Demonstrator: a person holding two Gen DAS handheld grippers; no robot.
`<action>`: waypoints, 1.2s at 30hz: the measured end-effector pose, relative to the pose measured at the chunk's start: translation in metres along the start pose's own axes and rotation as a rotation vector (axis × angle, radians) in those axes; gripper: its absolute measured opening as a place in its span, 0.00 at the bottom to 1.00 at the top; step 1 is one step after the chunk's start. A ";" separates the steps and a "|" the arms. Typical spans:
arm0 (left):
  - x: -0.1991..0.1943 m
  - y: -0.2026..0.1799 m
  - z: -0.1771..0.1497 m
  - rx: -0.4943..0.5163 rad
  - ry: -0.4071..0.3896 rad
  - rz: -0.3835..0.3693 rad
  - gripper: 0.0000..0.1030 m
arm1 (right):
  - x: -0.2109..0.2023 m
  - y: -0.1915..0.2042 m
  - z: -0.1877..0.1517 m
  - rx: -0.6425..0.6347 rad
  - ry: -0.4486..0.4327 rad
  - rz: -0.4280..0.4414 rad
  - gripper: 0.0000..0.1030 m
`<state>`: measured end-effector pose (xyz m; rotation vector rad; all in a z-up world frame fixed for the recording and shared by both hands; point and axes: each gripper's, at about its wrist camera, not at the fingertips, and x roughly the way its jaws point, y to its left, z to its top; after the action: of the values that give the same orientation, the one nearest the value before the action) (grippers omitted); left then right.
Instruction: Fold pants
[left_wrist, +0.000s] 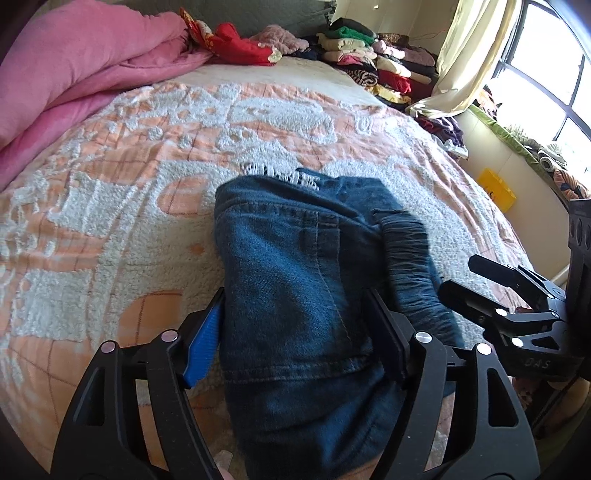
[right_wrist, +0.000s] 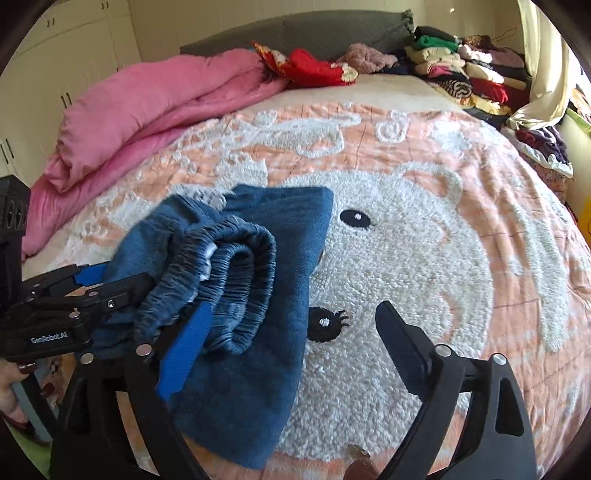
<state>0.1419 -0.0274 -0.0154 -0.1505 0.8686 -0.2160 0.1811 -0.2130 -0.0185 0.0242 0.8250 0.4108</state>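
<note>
The blue denim pants (left_wrist: 295, 273) lie folded into a compact bundle on the bed's peach and white bear blanket (left_wrist: 110, 192). Their gathered elastic waistband (right_wrist: 236, 266) is rolled up on top of the bundle. My left gripper (left_wrist: 295, 314) is open, one finger on each side of the bundle's near end. My right gripper (right_wrist: 295, 325) is open too. Its left finger (right_wrist: 184, 350) lies over the pants just below the waistband; its right finger (right_wrist: 402, 347) hangs over the bear's face. The right gripper shows in the left wrist view (left_wrist: 480, 280) at the bundle's right side.
A pink duvet (right_wrist: 147, 110) is heaped along the left side of the bed. Red and pink clothes (right_wrist: 317, 66) and stacks of folded clothes (right_wrist: 461, 70) lie at the headboard. A curtain and window (left_wrist: 546, 55) are on the right. A yellow bag (left_wrist: 496, 188) stands beside the bed.
</note>
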 end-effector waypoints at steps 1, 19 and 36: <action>-0.003 -0.001 0.000 0.002 -0.007 0.001 0.64 | -0.006 0.001 -0.001 -0.002 -0.015 -0.001 0.88; -0.074 -0.018 -0.012 0.043 -0.121 0.027 0.91 | -0.081 0.016 -0.016 -0.040 -0.173 -0.021 0.95; -0.104 -0.018 -0.047 0.037 -0.125 0.055 0.91 | -0.123 0.032 -0.040 -0.065 -0.224 -0.024 0.95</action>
<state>0.0385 -0.0211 0.0352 -0.1045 0.7430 -0.1697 0.0668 -0.2340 0.0471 0.0001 0.5908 0.4044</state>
